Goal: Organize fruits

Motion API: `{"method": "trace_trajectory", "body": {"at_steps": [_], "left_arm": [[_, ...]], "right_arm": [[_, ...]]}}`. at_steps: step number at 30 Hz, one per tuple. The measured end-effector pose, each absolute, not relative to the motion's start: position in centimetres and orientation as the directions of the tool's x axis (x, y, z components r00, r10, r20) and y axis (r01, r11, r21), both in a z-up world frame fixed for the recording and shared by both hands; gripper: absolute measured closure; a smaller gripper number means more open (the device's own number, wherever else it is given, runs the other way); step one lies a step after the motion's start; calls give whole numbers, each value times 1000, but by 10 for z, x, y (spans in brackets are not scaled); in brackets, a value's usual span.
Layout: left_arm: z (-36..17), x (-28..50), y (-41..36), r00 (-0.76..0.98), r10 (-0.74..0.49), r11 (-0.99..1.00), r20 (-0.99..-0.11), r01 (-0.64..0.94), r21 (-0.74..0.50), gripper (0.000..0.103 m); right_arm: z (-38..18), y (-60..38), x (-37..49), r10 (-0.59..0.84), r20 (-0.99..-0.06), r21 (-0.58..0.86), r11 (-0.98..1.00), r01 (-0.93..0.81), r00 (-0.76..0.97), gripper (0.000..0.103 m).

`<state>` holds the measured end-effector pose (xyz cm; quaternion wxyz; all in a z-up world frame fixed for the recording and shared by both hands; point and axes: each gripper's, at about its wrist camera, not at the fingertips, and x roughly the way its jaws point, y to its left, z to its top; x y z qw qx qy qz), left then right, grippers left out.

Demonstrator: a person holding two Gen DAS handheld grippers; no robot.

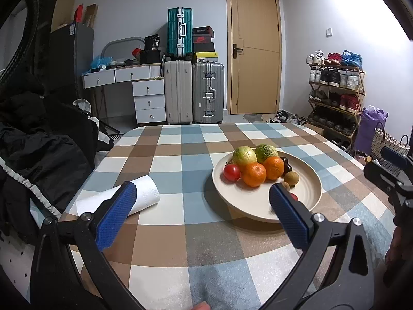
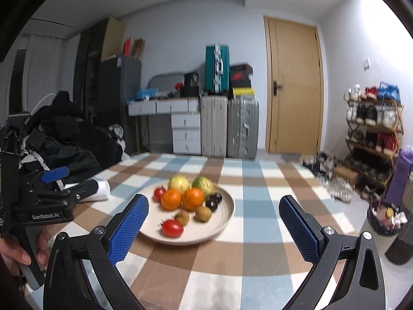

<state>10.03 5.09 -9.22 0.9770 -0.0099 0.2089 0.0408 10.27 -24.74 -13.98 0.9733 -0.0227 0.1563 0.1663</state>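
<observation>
A cream plate (image 1: pixel 307 188) (image 2: pixel 224 214) on the checked tablecloth holds two oranges (image 1: pixel 254 174) (image 2: pixel 192 199), two green-yellow fruits (image 1: pixel 244 155) (image 2: pixel 179 183), two red tomatoes (image 1: pixel 231 172) (image 2: pixel 172 227), brown kiwis (image 1: pixel 291 178) (image 2: pixel 203 213) and dark plums (image 2: pixel 214 201). My left gripper (image 1: pixel 202 193) is open and empty, above the table just left of the plate's near rim. My right gripper (image 2: pixel 214 209) is open and empty, held above the table in front of the plate. The left gripper body also shows in the right wrist view (image 2: pixel 44 201).
A white paper roll (image 1: pixel 139 193) lies on the table left of the plate. Dark clothing (image 1: pixel 38 142) is piled past the table's left edge. Suitcases (image 1: pixel 193 93), drawers, a door and a shoe rack (image 1: pixel 335 93) stand behind the table.
</observation>
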Motion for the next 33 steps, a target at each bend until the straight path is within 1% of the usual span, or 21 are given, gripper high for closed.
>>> {"method": "trace_trajectory", "body": {"at_steps": [2, 4, 8, 33], "left_arm": [[-92, 100, 50, 914, 82, 996, -398, -87, 6, 0], [-92, 97, 48, 927, 75, 997, -369, -78, 8, 0], [-91, 91, 48, 943, 67, 998, -326, -68, 8, 0], [-89, 88, 52, 944, 68, 997, -324, -72, 0, 0]], "right_arm": [[-140, -248, 102, 305, -308, 8, 948, -318, 901, 0], [-139, -246, 100, 308, -297, -2, 946, -324, 904, 0], [-140, -246, 104, 310, -313, 3, 945, -326, 898, 0], [-139, -247, 100, 320, -302, 2, 942, -335, 898, 0]]}}
